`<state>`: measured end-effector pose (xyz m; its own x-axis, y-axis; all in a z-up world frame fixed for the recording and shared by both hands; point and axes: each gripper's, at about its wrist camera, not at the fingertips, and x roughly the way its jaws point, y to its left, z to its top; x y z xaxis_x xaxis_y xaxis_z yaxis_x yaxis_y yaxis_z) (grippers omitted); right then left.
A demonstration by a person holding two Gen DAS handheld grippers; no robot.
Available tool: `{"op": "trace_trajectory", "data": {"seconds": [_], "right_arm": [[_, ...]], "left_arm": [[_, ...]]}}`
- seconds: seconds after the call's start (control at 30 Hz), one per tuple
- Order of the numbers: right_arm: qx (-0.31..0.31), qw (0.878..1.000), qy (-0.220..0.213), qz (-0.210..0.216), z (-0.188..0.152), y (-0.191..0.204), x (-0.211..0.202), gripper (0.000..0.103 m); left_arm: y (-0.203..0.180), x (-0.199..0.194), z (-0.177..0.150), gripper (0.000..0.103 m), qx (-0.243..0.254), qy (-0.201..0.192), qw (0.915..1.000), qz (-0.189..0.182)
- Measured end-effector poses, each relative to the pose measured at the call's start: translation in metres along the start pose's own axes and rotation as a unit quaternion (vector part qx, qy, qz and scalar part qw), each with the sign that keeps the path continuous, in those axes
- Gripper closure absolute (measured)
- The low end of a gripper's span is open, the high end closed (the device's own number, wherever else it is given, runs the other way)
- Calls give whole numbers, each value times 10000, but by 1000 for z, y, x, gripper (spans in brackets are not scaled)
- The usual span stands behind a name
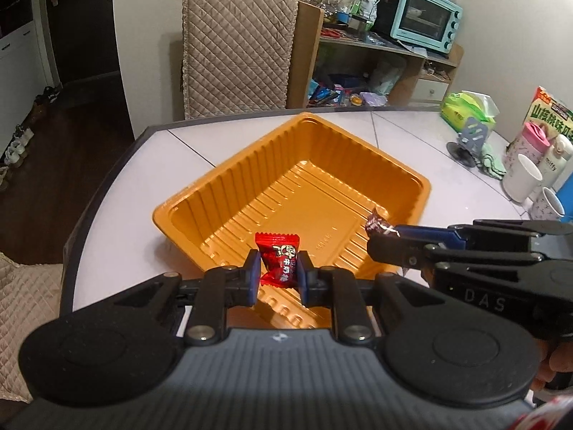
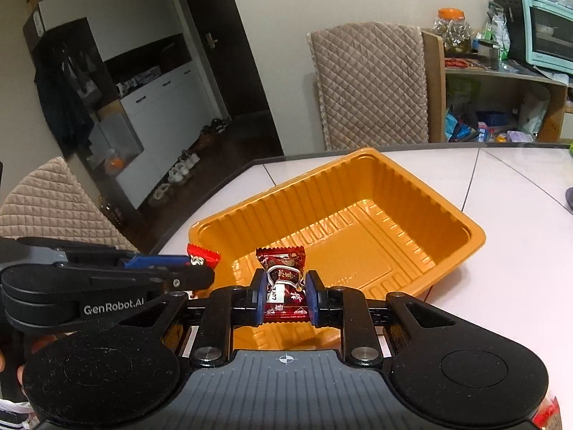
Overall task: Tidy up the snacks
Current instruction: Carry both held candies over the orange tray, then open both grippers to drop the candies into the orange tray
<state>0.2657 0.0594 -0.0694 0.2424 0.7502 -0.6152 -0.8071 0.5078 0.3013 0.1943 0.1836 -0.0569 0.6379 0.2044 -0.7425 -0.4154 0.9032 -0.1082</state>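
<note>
An empty orange plastic tray (image 1: 250, 165) sits on the white table; it also shows in the right wrist view (image 2: 465, 236). My left gripper (image 1: 277, 272) is shut on a bright red wrapped candy (image 1: 277, 261), held over the tray's near edge. My right gripper (image 2: 285, 297) is shut on a dark red wrapped candy (image 2: 284, 279), also over the tray's near edge. The right gripper (image 1: 385, 238) enters the left wrist view from the right with its candy (image 1: 376, 224). The left gripper (image 2: 200, 268) enters the right wrist view from the left with its red candy (image 2: 202, 255).
White table (image 1: 447, 165) with cups (image 1: 523, 177), a pink bottle (image 1: 530, 141), a snack box (image 1: 551, 111), a green tissue pack (image 1: 465, 109) and a phone stand (image 1: 469, 139) at the right. A quilted chair (image 1: 236, 50) stands behind the table, a cluttered shelf with a teal oven (image 1: 426, 16) beyond.
</note>
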Motion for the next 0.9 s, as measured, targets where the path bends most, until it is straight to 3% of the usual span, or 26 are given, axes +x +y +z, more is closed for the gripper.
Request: {"op": "trace_trajectory", "data": {"seconds": [0.53,0.9], "right_arm": [[113,9997,214,-94,7,-17,35,80],[126,9996,239,-115,7,-20,40,80]], "left_arm": [[10,42,15,84,51,239,9997,62],[16,48,21,82,-6,244,9996,124]]}}
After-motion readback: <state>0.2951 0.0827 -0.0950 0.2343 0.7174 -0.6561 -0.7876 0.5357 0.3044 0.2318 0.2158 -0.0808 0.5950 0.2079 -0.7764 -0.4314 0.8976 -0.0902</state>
